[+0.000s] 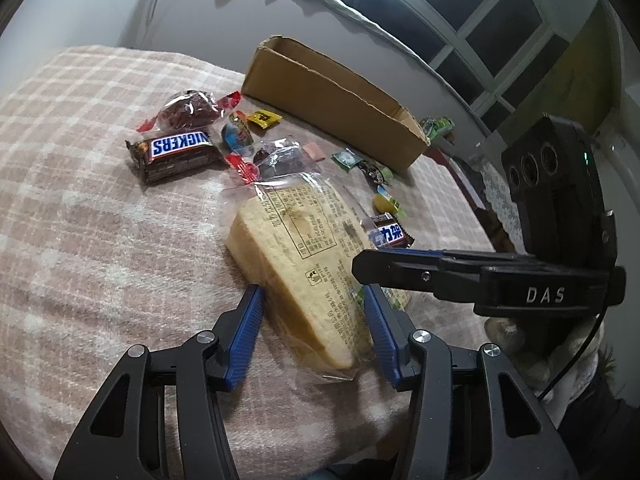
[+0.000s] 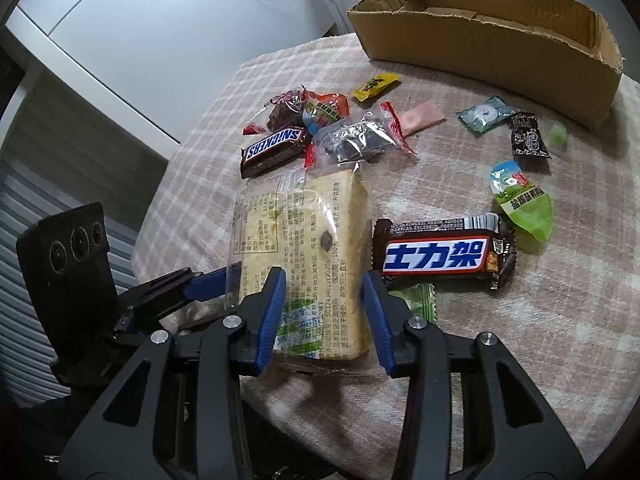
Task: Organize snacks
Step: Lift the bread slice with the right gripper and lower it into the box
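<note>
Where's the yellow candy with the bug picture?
In the right wrist view the yellow candy lies on the checked cloth between the cardboard box and the snack pile.

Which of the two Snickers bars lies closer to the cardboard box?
The bar with the Chinese label, lying right of the wrapped cake. The bar printed SNICKERS lies left, further from the cardboard box.

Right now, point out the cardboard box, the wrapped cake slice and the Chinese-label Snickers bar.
cardboard box (image 2: pixel 500 44), right wrist view, front wall.
wrapped cake slice (image 2: pixel 316 236), right wrist view, printed top face.
Chinese-label Snickers bar (image 2: pixel 438 257), right wrist view, blue lettering.
</note>
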